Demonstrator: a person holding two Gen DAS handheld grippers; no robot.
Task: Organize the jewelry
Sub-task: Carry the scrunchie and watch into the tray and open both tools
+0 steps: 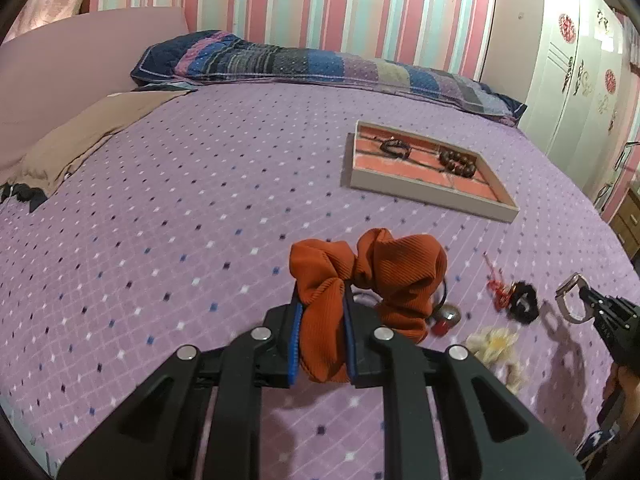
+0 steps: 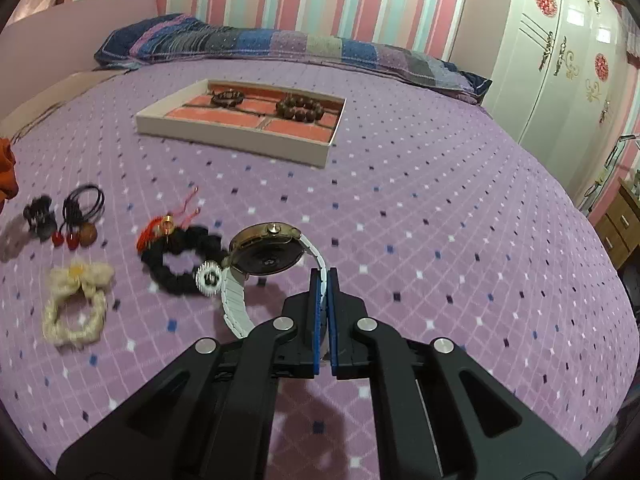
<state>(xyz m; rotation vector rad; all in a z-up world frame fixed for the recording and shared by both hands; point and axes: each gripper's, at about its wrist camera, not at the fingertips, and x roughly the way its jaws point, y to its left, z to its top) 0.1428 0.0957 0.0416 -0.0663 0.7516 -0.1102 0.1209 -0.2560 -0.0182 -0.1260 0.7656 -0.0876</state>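
Observation:
My left gripper (image 1: 321,300) is shut on an orange ribbed scrunchie (image 1: 376,276), lifted a little off the purple bedspread. My right gripper (image 2: 323,278) is shut on the white strap of a gold-cased wristwatch (image 2: 266,254), which hangs off the bed; in the left wrist view that gripper (image 1: 582,290) holds the watch (image 1: 568,298) at the far right. The beige jewelry tray (image 1: 424,192) with orange compartments lies farther back and holds a dark braided bracelet (image 1: 396,147) and a brown bead bracelet (image 1: 458,162). In the right wrist view the tray (image 2: 224,136) lies beyond the watch, to the left.
On the bedspread lie a black scrunchie (image 2: 180,264) with a silver charm, a red tassel cord (image 2: 160,228), black hair ties with red beads (image 2: 80,216), a black clip (image 2: 40,216) and a cream knitted scrunchie (image 2: 76,304). A folded quilt (image 1: 320,64) lines the striped wall; a white wardrobe (image 2: 560,60) stands right.

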